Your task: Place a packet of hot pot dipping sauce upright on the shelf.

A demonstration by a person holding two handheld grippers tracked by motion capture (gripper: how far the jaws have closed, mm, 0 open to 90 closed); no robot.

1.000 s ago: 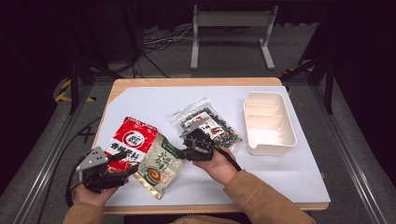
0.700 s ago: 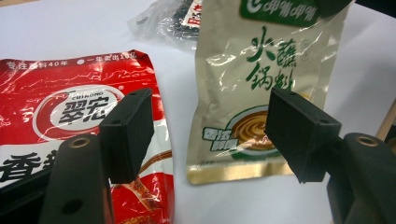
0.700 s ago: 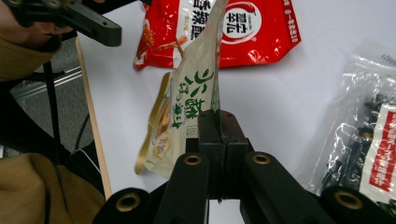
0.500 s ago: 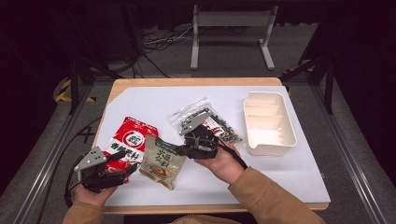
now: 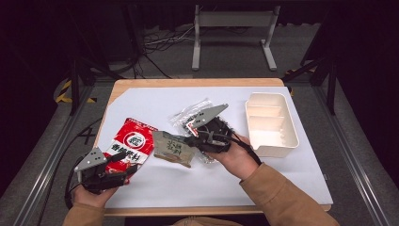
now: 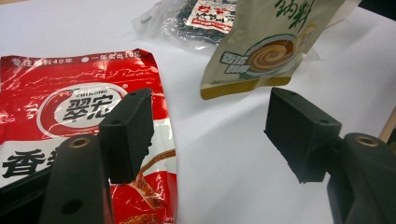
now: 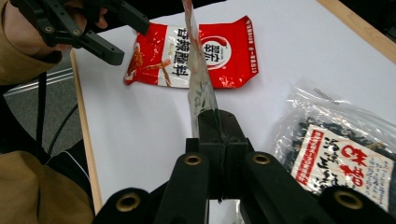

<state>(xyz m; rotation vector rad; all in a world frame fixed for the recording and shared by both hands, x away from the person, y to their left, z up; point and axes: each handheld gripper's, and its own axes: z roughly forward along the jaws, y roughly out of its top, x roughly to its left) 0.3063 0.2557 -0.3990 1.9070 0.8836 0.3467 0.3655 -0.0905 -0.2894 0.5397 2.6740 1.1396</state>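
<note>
My right gripper (image 5: 192,137), jaws pinching the green sachet (image 5: 173,148), has lifted it off the worktop (image 5: 155,101); tray (image 5: 288,141) placement likely follows; left gripper (image 5: 123,165) spread, idle

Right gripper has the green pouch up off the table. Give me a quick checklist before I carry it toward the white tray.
1. Right gripper jaws shut on green pouch: ok.
2. Pouch hangs off the table: ok.
3. Grip sits on the pouch's edge, firmness: cannot tell.
4. White tray empty: ok.
5. Path to tray passes over the clear bag of dark bits: not ok.
6. Left gripper open, beside the red packet: ok.
</note>
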